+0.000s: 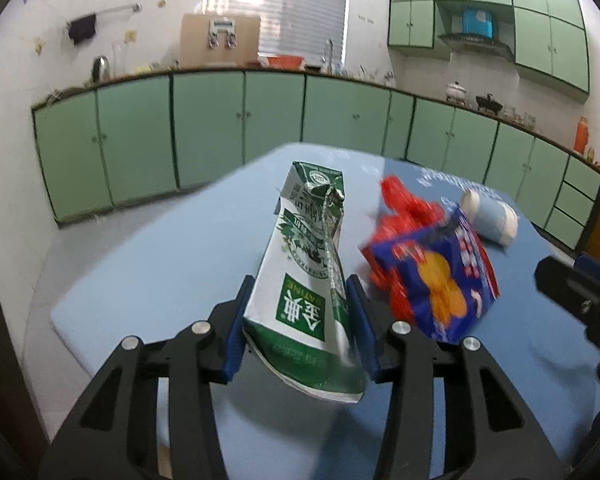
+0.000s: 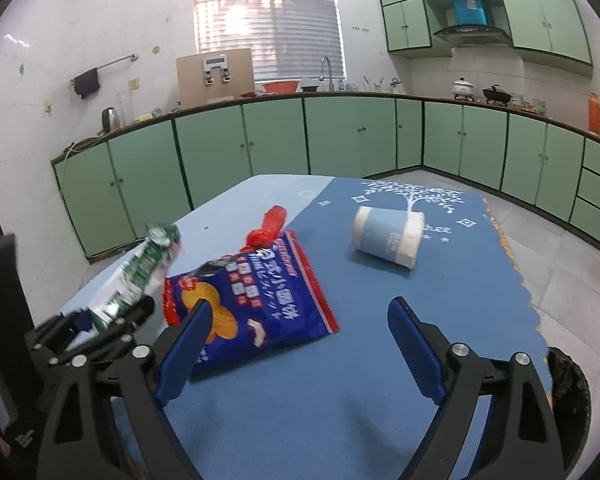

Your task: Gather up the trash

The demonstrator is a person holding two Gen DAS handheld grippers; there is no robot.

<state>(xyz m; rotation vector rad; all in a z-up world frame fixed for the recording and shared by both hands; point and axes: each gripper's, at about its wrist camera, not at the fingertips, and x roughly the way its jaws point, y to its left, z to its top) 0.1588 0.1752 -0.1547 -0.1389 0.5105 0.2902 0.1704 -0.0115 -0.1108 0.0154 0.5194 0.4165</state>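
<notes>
My left gripper (image 1: 300, 304) is shut on a green and white milk carton (image 1: 304, 272) and holds it above the blue table (image 1: 148, 264). The carton (image 2: 136, 276) also shows at the left of the right wrist view, held by the left gripper (image 2: 112, 320). A blue snack bag (image 2: 256, 296) lies on the table with a red plastic bag (image 2: 270, 224) behind it. A blue and white paper cup (image 2: 388, 236) lies on its side farther back. My right gripper (image 2: 300, 328) is open and empty, its left finger over the snack bag's near edge.
A dark blue mat (image 2: 440, 292) covers the right part of the table. A black-lined bin (image 2: 568, 392) stands at the table's right edge. Green kitchen cabinets (image 2: 340, 140) line the walls beyond.
</notes>
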